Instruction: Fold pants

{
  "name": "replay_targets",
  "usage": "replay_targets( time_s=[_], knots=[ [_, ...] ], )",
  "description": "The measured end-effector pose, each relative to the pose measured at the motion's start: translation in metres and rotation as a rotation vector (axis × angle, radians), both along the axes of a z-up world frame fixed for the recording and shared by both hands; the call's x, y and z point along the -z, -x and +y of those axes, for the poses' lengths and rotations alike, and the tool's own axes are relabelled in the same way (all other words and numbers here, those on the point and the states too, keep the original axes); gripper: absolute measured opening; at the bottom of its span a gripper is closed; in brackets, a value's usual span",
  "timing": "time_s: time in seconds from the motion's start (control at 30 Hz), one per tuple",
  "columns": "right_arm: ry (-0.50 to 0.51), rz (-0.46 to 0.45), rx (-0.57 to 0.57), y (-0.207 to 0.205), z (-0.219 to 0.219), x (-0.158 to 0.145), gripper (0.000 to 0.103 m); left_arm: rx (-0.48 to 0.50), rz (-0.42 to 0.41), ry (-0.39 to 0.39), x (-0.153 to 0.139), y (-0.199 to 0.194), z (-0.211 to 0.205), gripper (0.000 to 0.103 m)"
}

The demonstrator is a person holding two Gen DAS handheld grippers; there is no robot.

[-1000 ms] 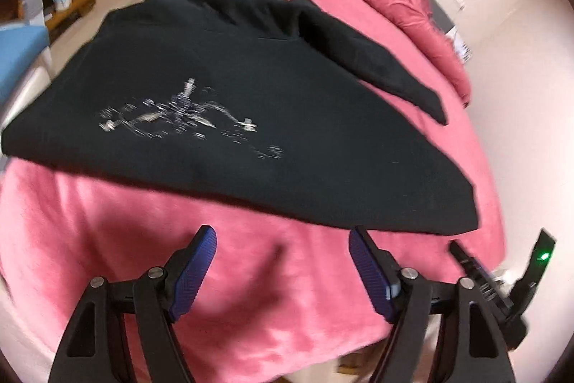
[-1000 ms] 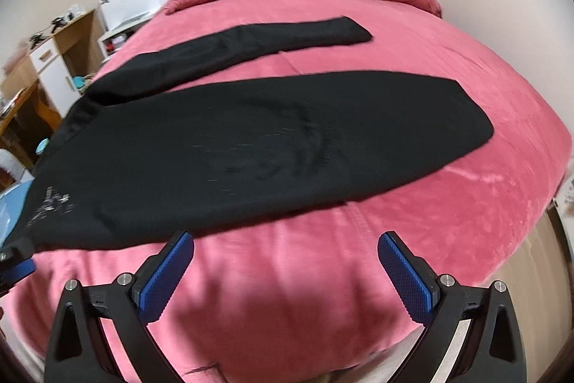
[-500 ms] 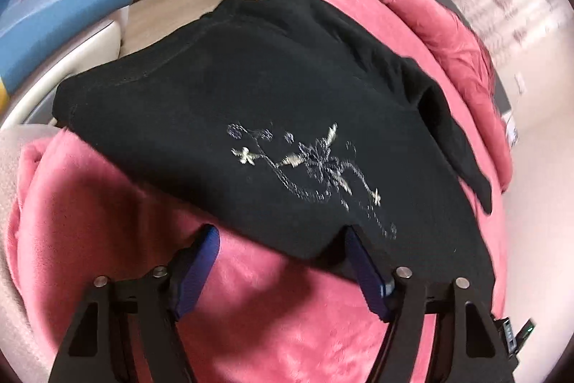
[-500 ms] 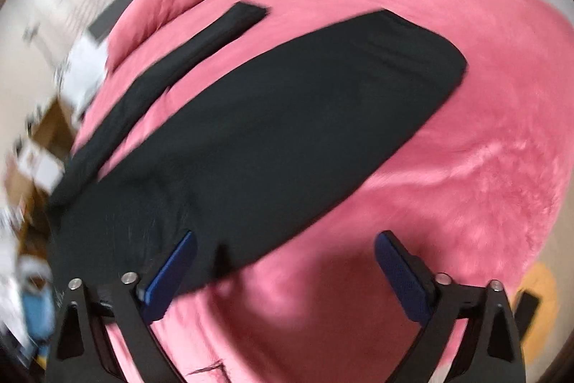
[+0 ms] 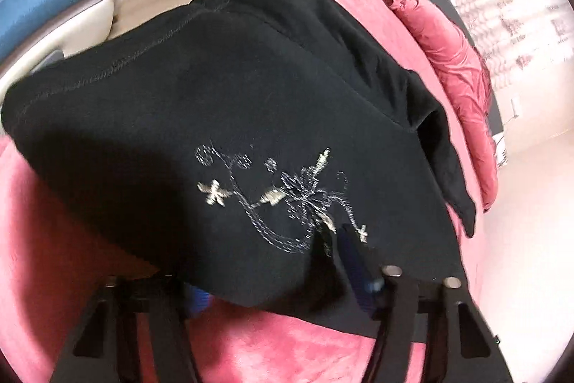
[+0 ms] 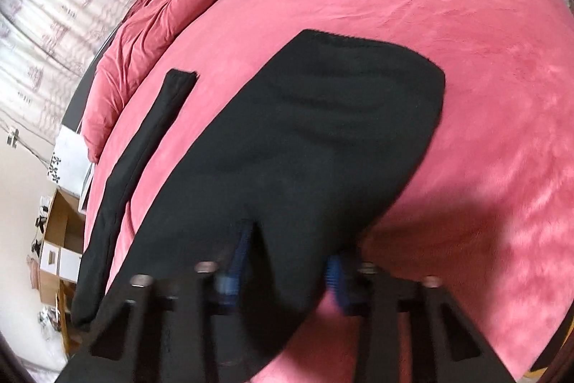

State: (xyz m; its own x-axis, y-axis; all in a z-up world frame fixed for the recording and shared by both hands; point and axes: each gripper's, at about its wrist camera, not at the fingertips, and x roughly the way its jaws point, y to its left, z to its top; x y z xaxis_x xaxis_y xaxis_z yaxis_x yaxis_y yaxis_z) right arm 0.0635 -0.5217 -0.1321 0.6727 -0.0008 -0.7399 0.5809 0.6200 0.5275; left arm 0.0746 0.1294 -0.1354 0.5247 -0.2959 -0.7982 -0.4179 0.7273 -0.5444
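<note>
The black pants [image 5: 251, 103] lay spread on the pink bed [image 6: 448, 6], the left claw [image 5: 276, 279] pinching their near edge beside the embroidered motif [image 5: 287, 200] while the right claw [image 6: 287, 261] pinched the wide leg's near edge.

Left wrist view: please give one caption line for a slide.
Left gripper closing over the edge of black pants on a pink bed.

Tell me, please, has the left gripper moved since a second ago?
Yes. The left gripper has advanced toward the black pants; its fingers, previously short of the hem over the pink blanket, now straddle the near edge.
</note>
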Motion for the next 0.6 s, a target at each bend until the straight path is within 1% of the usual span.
replay_targets(
  time_s=[0.03,0.07,0.1,0.13,0.2,0.23,0.47,0.6],
  knots=[
    [0.006,0.002,-0.007,-0.003,-0.001,-0.001,0.019,0.013,0.009,-0.029,0.003,-0.003,0.001,0.029],
    [0.028,0.007,-0.013,-0.003,0.003,-0.004,0.018,0.032,0.013,-0.048,0.003,-0.005,0.001,0.026],
    [0.048,0.007,-0.021,-0.002,0.005,-0.007,0.016,0.046,0.004,-0.046,0.003,-0.005,0.002,0.023],
    [0.068,0.006,-0.026,0.0,0.007,-0.011,0.015,0.054,0.0,-0.044,0.002,-0.005,0.003,0.018],
    [0.091,0.002,-0.033,0.005,0.008,-0.018,0.015,0.063,-0.01,-0.025,0.002,-0.001,0.006,0.012],
    [0.098,-0.002,-0.035,0.001,0.007,-0.021,0.015,0.062,-0.021,-0.011,0.001,0.001,0.008,0.009],
    [0.132,-0.017,-0.046,0.016,0.012,-0.049,0.014,0.063,-0.094,-0.006,-0.021,0.018,0.013,0.006],
    [0.14,-0.022,-0.051,0.02,0.012,-0.06,0.014,0.065,-0.112,0.032,-0.035,0.031,0.024,0.006]
  ],
)
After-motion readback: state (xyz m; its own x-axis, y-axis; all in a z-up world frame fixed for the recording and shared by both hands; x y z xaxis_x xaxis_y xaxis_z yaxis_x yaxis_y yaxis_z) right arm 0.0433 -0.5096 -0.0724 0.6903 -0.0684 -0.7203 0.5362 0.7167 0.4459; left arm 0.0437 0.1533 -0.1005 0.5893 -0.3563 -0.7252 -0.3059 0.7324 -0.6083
